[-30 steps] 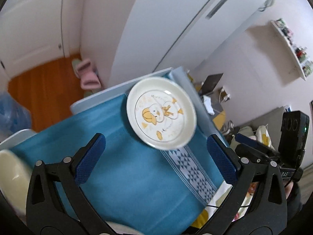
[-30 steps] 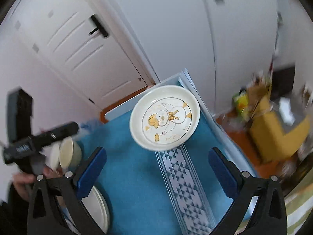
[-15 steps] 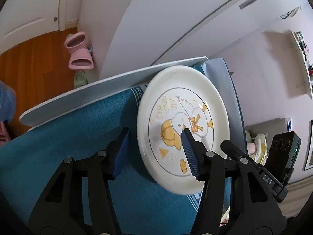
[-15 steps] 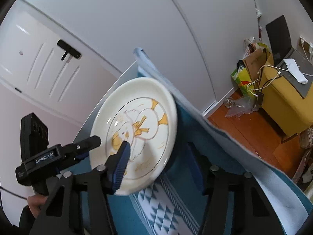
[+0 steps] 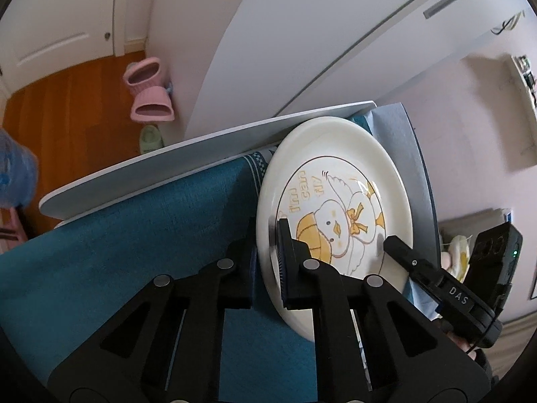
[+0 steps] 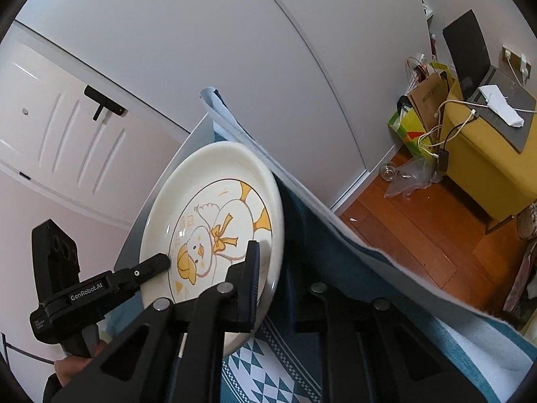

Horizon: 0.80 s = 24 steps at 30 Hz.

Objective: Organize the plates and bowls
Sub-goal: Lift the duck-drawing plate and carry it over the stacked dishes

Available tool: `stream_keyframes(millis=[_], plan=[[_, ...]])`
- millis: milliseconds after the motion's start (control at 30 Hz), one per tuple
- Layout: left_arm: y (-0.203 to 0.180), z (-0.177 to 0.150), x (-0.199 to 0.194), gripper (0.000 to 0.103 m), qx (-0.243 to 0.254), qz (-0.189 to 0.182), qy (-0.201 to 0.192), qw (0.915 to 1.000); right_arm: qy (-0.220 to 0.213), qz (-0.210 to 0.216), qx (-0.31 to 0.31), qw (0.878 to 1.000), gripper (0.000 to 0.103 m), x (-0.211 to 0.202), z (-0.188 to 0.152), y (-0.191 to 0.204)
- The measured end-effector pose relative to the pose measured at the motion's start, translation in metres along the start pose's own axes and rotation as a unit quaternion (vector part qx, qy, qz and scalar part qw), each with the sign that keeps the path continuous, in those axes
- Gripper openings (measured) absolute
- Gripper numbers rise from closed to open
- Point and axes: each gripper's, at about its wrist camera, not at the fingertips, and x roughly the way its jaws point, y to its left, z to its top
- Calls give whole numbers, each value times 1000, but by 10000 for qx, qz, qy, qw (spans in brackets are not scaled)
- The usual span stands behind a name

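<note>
A white plate with a yellow duck drawing (image 5: 335, 201) rests at the far corner of the table on a blue cloth (image 5: 134, 252). My left gripper (image 5: 268, 252) is shut on the plate's left rim, one finger over and one under. My right gripper (image 6: 272, 268) is shut on the opposite rim of the same plate (image 6: 214, 221). Each gripper shows in the other's view: the right gripper (image 5: 419, 268) in the left wrist view, the left gripper (image 6: 127, 278) in the right wrist view. The plate looks tilted, held between the two.
The white table edge (image 5: 201, 154) runs just behind the plate, with a white wardrobe wall (image 6: 268, 50) close beyond. Pink slippers (image 5: 147, 90) lie on the wood floor. A yellow box (image 6: 486, 154) with cables and bags stands on the floor at right.
Both grippers moved in from a wide-open stance well back from the plate and closed on its opposite rims. The plate now looks larger and tilted.
</note>
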Motion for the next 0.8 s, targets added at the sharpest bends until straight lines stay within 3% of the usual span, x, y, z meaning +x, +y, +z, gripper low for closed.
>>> stream_keyframes(millis=[400,800], plan=[[-16,-17,-39,8,116,52,-311,9994,-135,121,-349,9992,13,-30,-3,13],[-29,-83,-164,8,-164,248,-1080,9937,-96,507,-1221,9912,13,-108,-30,84]])
